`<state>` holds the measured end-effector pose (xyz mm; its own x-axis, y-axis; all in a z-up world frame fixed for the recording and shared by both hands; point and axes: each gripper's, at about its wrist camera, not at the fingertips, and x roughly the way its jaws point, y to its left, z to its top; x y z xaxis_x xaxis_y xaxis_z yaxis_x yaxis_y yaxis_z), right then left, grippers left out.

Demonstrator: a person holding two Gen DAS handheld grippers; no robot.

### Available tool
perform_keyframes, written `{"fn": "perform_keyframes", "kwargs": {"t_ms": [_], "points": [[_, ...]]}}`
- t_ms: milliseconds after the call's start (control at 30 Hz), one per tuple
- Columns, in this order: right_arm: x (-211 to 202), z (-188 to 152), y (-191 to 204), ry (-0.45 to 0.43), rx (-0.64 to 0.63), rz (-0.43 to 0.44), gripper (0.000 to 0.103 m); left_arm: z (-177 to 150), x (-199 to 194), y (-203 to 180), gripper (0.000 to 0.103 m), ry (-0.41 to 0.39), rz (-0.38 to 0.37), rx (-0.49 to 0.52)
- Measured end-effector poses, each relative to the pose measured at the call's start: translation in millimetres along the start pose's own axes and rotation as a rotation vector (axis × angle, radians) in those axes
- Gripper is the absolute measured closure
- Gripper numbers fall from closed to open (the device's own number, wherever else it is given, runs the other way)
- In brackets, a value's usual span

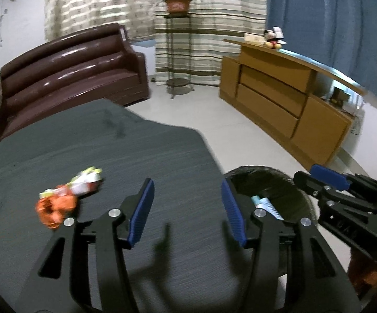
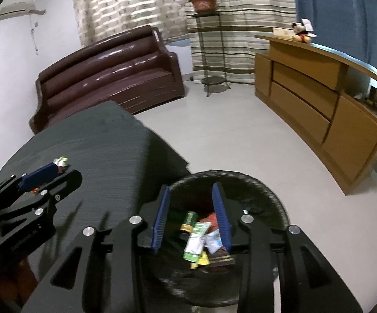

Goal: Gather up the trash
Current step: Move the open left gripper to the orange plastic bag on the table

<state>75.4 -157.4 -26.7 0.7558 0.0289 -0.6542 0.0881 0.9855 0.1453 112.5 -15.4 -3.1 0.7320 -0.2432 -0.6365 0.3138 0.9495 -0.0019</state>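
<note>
Left tool point(image 1: 187, 210) we hold part open, empty, over dark table point(image 1: 110, 140); crumpled wrappers point(image 1: 67, 197) lie left of it. Right tool point(image 2: 192, 217) part open, empty, above black trash bin point(image 2: 261, 190) holding wrappers.

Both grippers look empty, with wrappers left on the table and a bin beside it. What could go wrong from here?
1. The crumpled wrappers are light and loose; the open left gripper could nudge them away rather than pinch them.
2. The bin sits below the table edge, so a drop released early might land on the floor.
3. The right gripper hangs nearby and could collide.
</note>
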Motion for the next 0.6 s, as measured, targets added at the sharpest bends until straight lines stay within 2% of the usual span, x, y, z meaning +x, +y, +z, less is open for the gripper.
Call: {"fn": "perform_keyframes", "kwargs": {"t_ms": [67,367,600], "points": [[2,1,13,0.002,-0.014,0.022,0.065,-2,-4,16,0.044,-0.002,0.032,-0.023],[11,3,60,0.023,-0.068,0.112,0.062,-15,-21,87,0.043,0.007,0.166,-0.097],[14,0,82,0.042,-0.098,0.149,0.06,-23,-17,124,0.042,0.041,0.22,-0.126]]}}
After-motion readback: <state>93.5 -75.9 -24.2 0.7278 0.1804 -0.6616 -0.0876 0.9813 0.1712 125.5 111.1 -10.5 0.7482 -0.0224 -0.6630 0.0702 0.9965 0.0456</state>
